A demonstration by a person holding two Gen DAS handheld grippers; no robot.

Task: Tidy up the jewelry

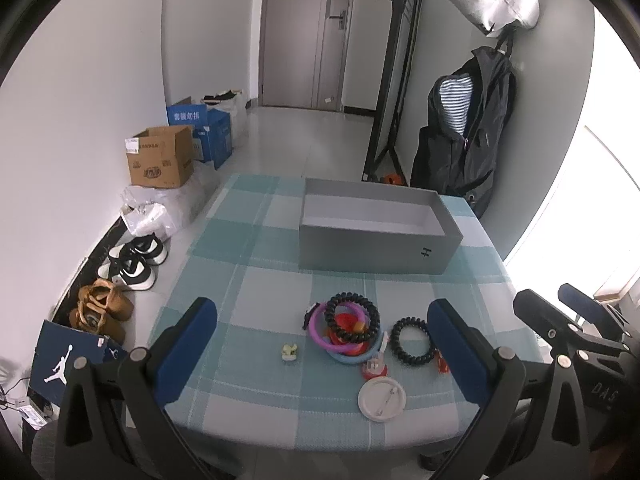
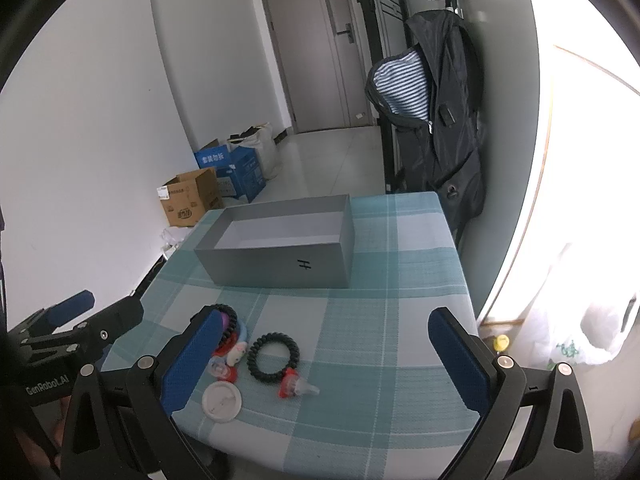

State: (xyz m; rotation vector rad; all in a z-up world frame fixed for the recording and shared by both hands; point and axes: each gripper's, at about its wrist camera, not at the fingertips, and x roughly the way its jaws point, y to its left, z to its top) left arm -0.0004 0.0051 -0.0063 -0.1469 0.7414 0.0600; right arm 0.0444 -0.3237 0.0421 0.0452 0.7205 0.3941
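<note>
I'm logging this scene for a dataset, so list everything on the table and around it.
Box: 1, grey, open, far side of the table.
Coil bracelets: 2, black, one apart, one on the pile.
Ring pile: purple, blue, red pieces, mid-table.
Round badge: 1, white, near edge.
Small clip: 1, pale green, left of pile.
Tablecloth: 1, teal check.
Cartons: brown and blue, on the floor.
Shoes: two pairs on the floor, left.
Backpack: 1, black, hanging.
Left gripper: open.
Right gripper: open.
</note>
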